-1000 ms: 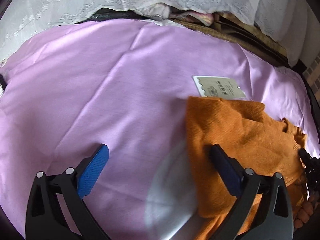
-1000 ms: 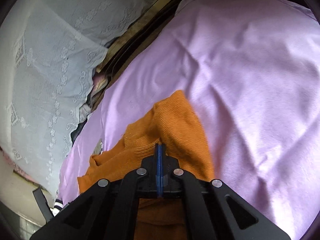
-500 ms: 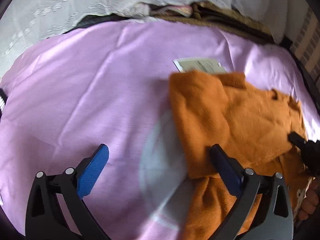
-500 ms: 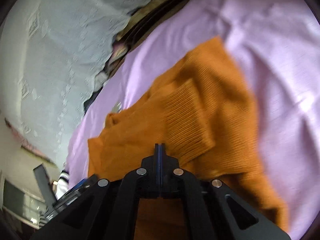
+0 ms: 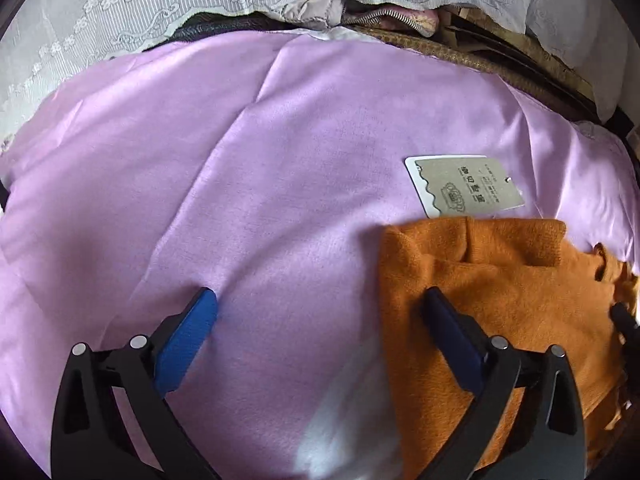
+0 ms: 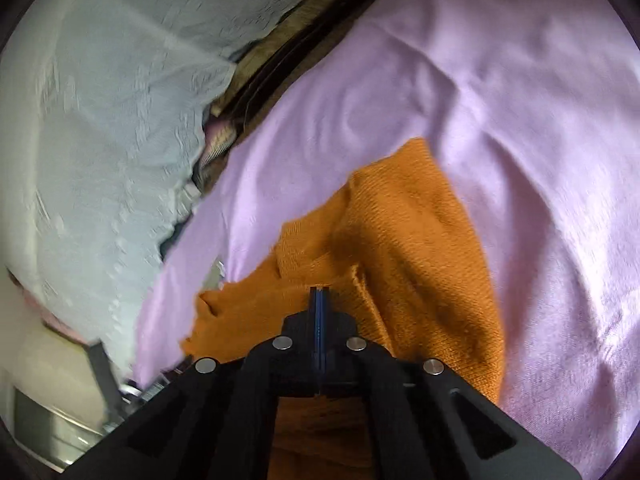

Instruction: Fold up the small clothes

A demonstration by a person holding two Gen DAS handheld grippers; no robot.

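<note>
An orange knit garment (image 5: 500, 300) lies partly folded on the pink cloth at the lower right of the left wrist view, with a paper hang tag (image 5: 464, 184) beside its far edge. My left gripper (image 5: 316, 316) is open and empty, its right finger over the garment's near left edge. In the right wrist view my right gripper (image 6: 320, 300) is shut on a fold of the orange garment (image 6: 400, 240), which drapes away from the jaws onto the cloth.
The pink cloth (image 5: 240, 160) covers the work surface. White lace fabric (image 5: 120, 12) and a pile of other textiles (image 5: 380, 12) lie along the far edge. The lace fabric (image 6: 100, 120) fills the left of the right wrist view.
The right gripper stayed shut on the garment and moved it; the garment first swung closer and leftward, then settled back lower right, with the hang tag fully exposed. The left gripper stayed open.
</note>
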